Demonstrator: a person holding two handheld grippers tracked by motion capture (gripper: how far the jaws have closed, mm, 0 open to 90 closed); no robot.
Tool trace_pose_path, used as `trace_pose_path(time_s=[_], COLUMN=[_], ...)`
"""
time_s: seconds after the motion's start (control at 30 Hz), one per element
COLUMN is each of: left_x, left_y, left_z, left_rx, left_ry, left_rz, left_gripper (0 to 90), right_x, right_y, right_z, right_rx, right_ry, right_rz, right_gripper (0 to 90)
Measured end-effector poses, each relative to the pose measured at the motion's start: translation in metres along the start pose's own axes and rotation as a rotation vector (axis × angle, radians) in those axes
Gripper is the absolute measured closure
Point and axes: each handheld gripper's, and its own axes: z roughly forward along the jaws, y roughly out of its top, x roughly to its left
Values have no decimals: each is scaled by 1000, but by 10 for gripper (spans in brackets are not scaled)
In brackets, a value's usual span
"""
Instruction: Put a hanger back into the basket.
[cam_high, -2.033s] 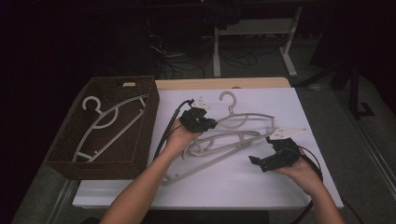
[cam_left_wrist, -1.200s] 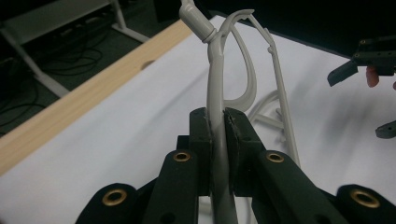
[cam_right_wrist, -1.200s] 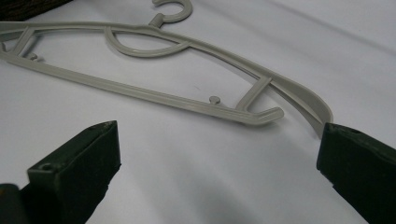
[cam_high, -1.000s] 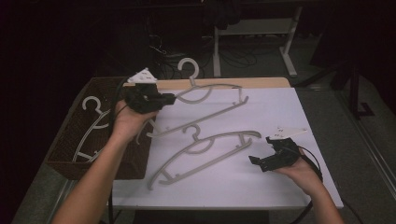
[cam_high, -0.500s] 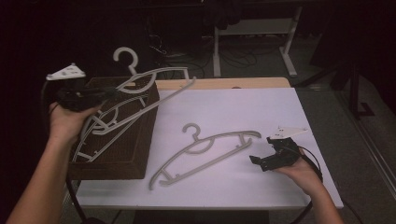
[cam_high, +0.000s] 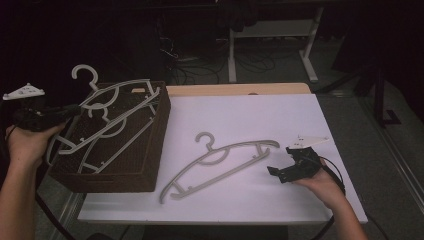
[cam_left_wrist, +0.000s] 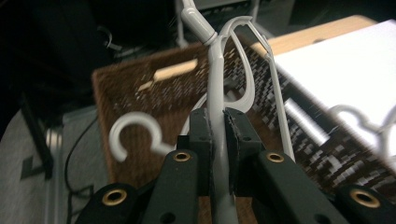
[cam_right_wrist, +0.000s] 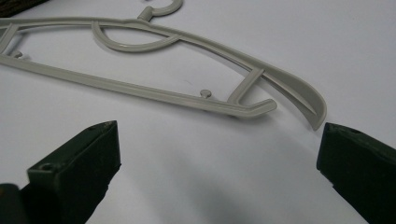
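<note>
Left gripper (cam_left_wrist: 218, 140) clamped on hanger (cam_left_wrist: 219, 79)

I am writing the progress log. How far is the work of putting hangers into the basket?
Done: one hanger lies inside the brown basket. In hand: the left gripper is shut on a second hanger above the basket. Left: a third hanger lies on the white table, with the right gripper open beside it.

Grey plastic hanger (cam_high: 112, 107) tilted over wicker basket (cam_high: 150, 150); second hanger (cam_high: 220, 162) flat on white tabletop (cam_high: 300, 120).
</note>
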Motion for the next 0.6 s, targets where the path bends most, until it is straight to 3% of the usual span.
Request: trace_pose_path(time_s=[0.13, 0.37, 0.6], left_x=[5, 3, 2], left_y=[-14, -26, -38], left_z=[16, 47, 61], left_rx=[31, 89, 143], left_ry=[7, 39, 37], left_rz=[-16, -2, -9], left_gripper=[822, 821, 815], right_x=[1, 0, -1], right_y=[0, 0, -1], right_z=[1, 0, -1], right_rx=[3, 3, -1], right_ry=[0, 0, 1], right_rz=[-1, 2, 3], right_gripper=[0, 0, 0])
